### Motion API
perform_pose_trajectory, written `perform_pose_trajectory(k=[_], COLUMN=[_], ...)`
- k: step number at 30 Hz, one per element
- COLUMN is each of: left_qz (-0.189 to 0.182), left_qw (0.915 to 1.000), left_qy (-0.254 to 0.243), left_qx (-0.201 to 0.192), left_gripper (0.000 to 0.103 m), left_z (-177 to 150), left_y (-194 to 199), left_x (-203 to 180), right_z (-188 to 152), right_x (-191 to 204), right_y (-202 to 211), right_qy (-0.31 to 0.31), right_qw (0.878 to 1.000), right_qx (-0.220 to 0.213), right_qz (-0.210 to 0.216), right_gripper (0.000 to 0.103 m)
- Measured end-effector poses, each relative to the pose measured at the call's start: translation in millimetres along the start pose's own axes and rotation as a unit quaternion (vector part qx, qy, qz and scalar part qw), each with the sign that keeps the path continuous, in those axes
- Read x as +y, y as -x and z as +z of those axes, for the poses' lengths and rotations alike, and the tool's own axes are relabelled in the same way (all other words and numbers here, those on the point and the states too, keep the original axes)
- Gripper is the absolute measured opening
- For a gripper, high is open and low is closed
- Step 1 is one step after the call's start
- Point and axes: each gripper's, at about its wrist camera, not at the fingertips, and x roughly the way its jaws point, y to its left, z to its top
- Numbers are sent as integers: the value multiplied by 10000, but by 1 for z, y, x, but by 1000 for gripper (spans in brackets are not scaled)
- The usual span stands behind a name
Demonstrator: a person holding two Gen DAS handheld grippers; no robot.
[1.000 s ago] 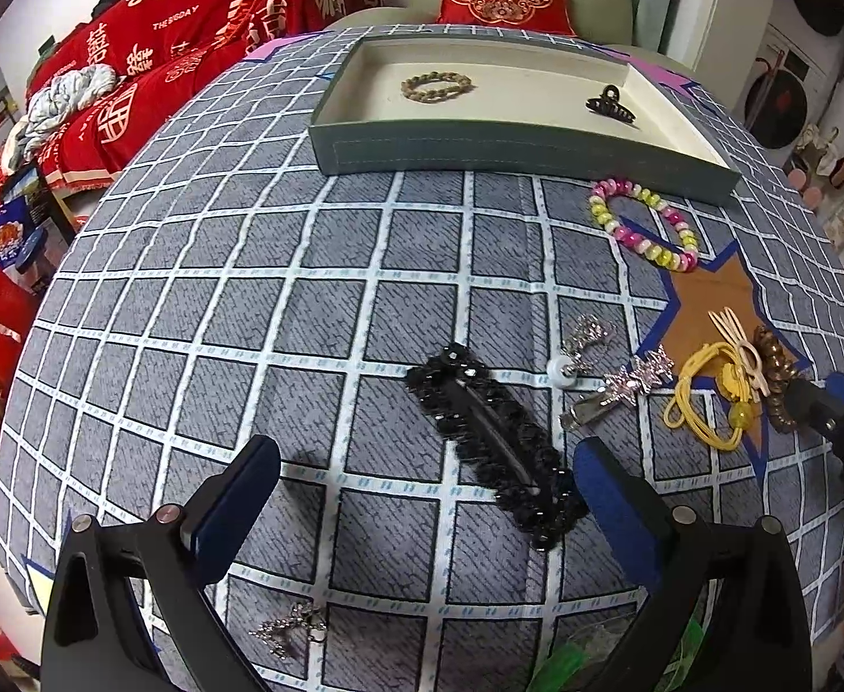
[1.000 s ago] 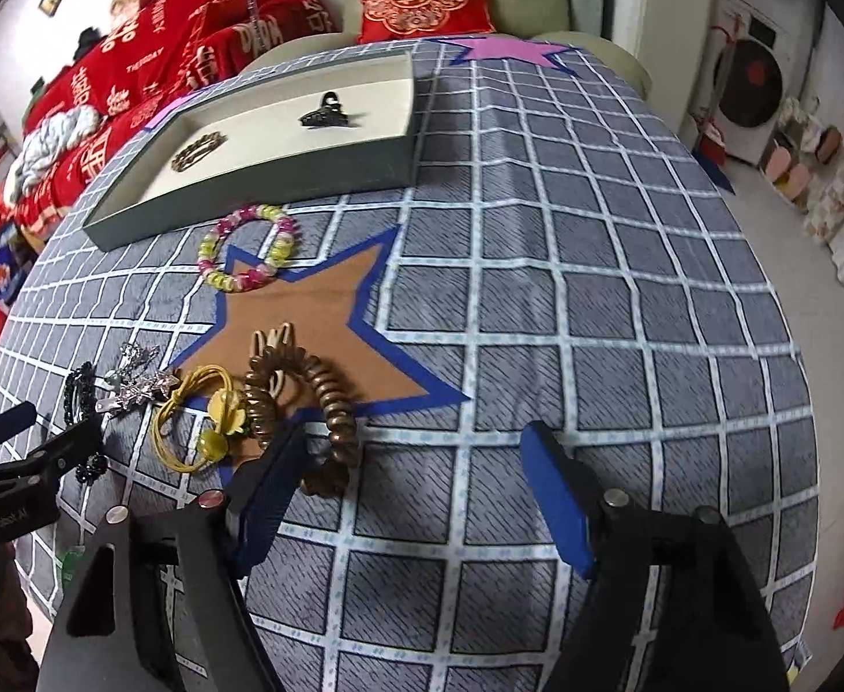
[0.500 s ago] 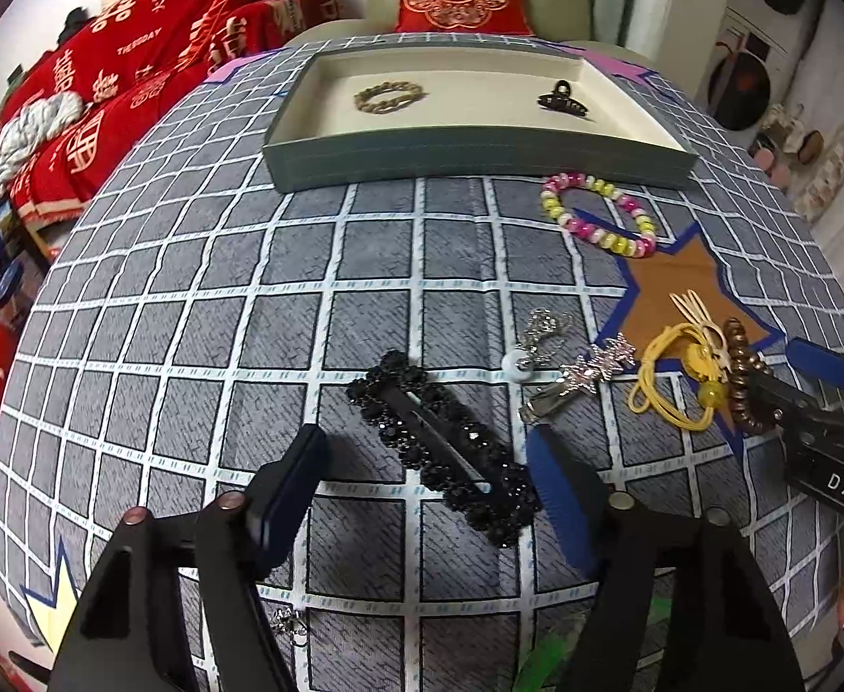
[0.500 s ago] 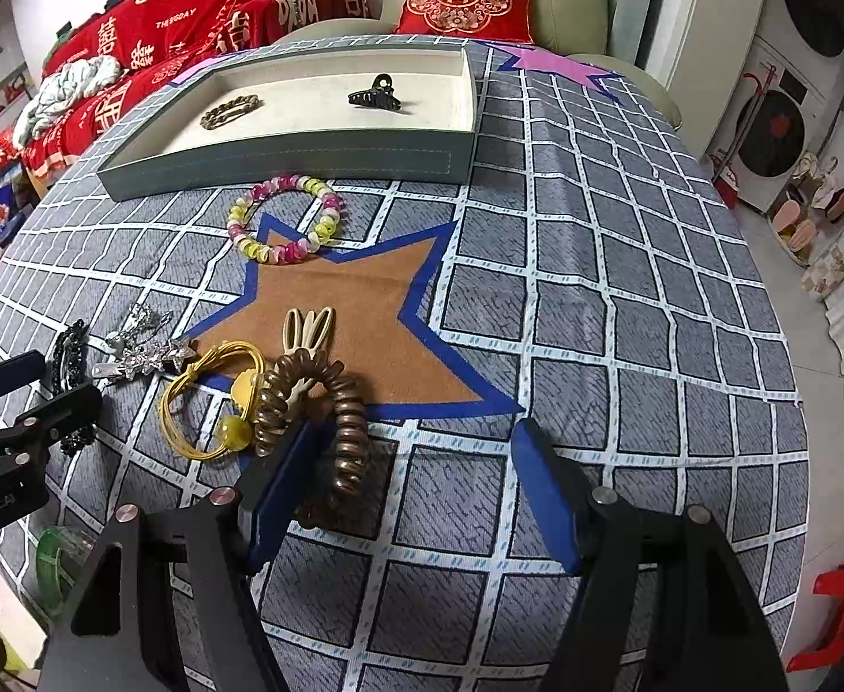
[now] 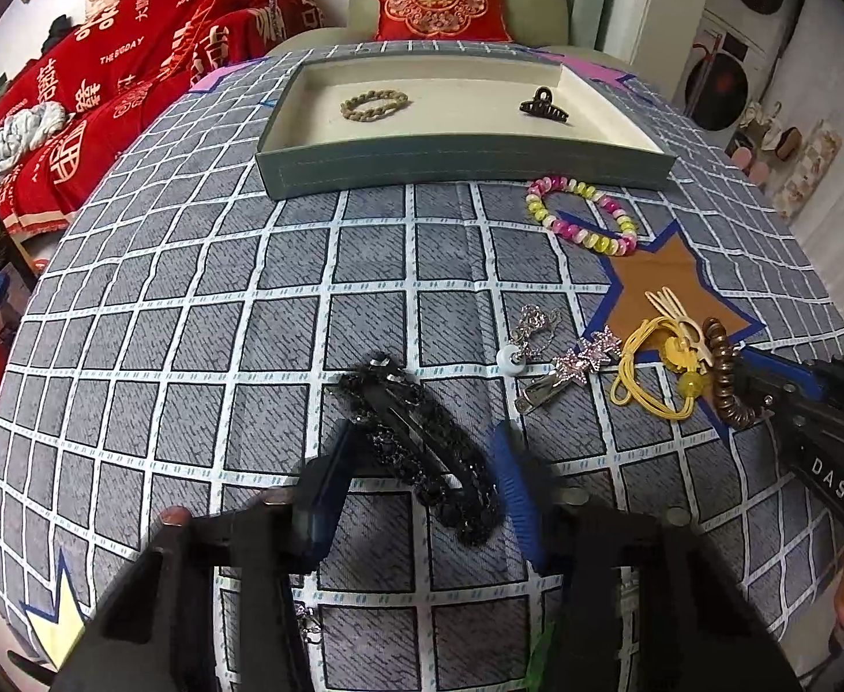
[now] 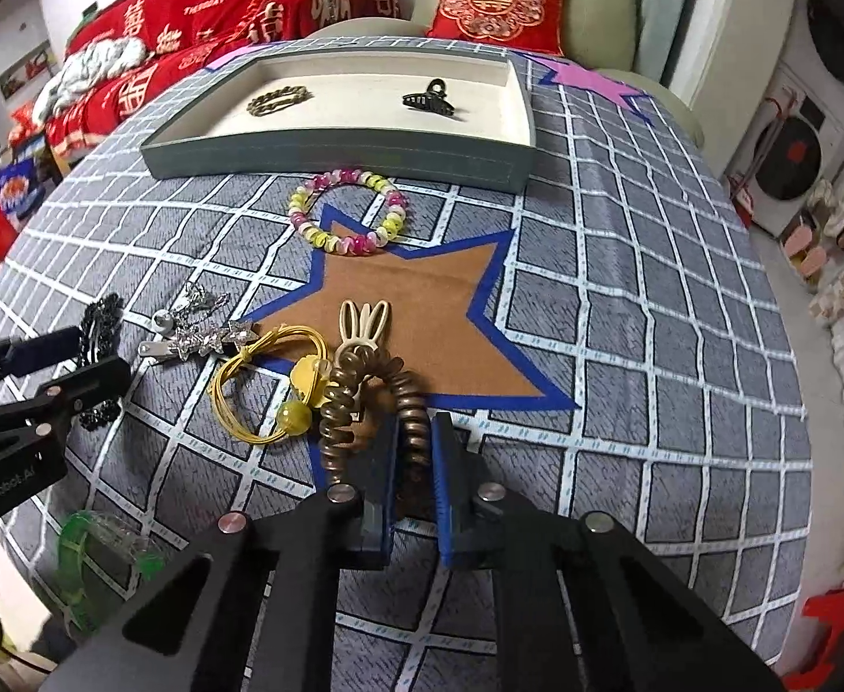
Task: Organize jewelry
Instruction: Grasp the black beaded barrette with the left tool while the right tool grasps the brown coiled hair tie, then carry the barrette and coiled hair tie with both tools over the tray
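A black beaded hair clip (image 5: 422,444) lies slantwise on the checked cloth between the fingers of my left gripper (image 5: 422,478). Its jaws are closing, and the pads sit close against the clip's sides without a clear squeeze. My right gripper (image 6: 413,450) is shut on a brown spiral hair tie (image 6: 410,403) at the tip of the brown star patch. The left wrist view shows that grip from the side (image 5: 768,398). The grey tray (image 5: 462,164) at the back holds a woven bracelet (image 5: 374,105) and a dark claw clip (image 5: 544,104).
A pink and yellow bead bracelet (image 5: 580,213) lies before the tray. Between my grippers sit a star clip (image 5: 571,369), a silver chain (image 5: 528,334), a yellow hair tie (image 5: 652,375) and a rabbit-ear clip (image 6: 364,323). A green item (image 6: 93,542) lies by the near edge.
The left jaws narrowed from wide apart to close around the black clip. The right gripper slid left onto the brown spiral hair tie and shut on it.
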Motion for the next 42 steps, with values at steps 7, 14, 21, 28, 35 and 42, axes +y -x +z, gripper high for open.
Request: perform_pose_trajectory(k=[7, 14, 21, 28, 35, 42], left_qz=[-98, -190, -273, -413, -334, -251], left_qw=[9995, 9983, 9963, 9938, 9930, 9940], left_qy=[-122, -194, -283, -298, -383, -290], left_qx=[-289, -508, -766, -992, -1069, -1020], left_gripper=[50, 50, 50, 50, 50, 50], left_z=[2, 10, 29, 66, 106, 151], left_y=[17, 36, 59, 76, 71, 43], left_x=[3, 7, 15, 29, 36, 44], right_z=[-3, -1, 13, 44, 89, 139], right_x=[-17, -20, -19, -27, -25, -18], right_y=[10, 25, 45, 55, 52, 33], right_qy=[-472, -571, -494, -667, -647, -558], right_qw=[9985, 9974, 9974, 9945, 9933, 9932], right_qx=[-40, -166, -392, -574, -726, -728], right_qz=[269, 409, 363, 560, 622, 723], right_gripper=[12, 12, 12, 12, 12, 12])
